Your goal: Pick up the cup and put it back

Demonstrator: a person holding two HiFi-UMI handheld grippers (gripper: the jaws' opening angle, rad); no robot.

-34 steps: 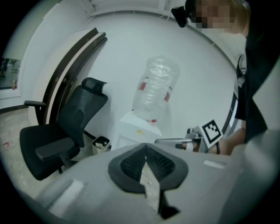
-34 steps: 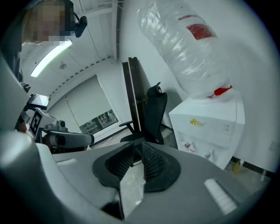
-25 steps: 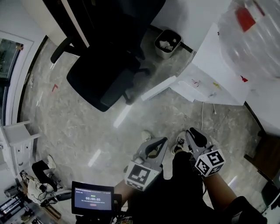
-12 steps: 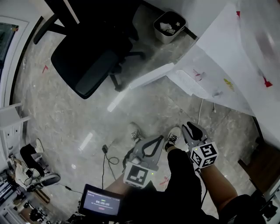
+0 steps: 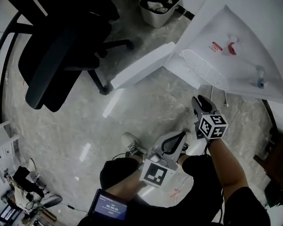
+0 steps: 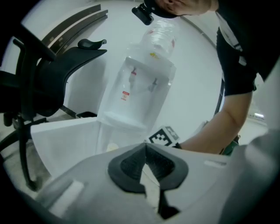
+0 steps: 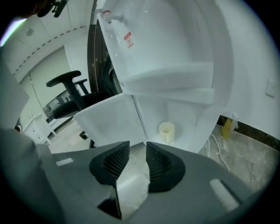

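Note:
A small pale-yellow cup stands inside the open lower compartment of the white water dispenser, straight ahead of my right gripper and some way off. That gripper's jaws are opening, with a clear gap and nothing between them. In the head view the right gripper points at the dispenser, and the cup is hidden there. My left gripper hangs lower, beside the person's leg; its jaws meet at the tips with nothing held. In the left gripper view, the left gripper faces the dispenser.
The dispenser's white door stands swung open to the left. A black office chair is at the left and a waste bin behind it. A cable hangs by the dispenser. A yellow bottle sits on the floor at right.
The head view has swung closer to the dispenser. The right gripper has moved up and forward toward it; the left gripper has shifted right, still low.

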